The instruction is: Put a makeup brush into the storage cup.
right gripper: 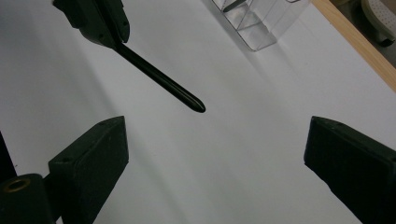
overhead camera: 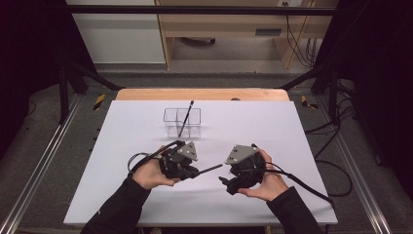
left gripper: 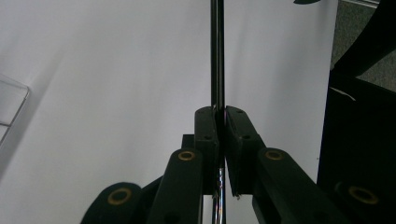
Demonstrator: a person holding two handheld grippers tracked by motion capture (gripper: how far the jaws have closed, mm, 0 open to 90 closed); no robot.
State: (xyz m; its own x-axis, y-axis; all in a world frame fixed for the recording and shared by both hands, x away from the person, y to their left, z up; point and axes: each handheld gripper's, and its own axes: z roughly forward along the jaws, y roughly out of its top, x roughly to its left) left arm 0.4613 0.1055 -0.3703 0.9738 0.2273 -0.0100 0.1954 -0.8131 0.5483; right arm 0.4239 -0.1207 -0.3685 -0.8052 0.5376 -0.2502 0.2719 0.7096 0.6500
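The left gripper is clenched on a black pen pointing right, near the released right gripper. Farther off, a clear box holds what seems another pen

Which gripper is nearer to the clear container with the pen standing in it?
Left. The left gripper, shut on a black pen, sits just below the clear container; the open right gripper is farther right and nearer the person.

Pen — near end hidden between jaws, tip cut off.
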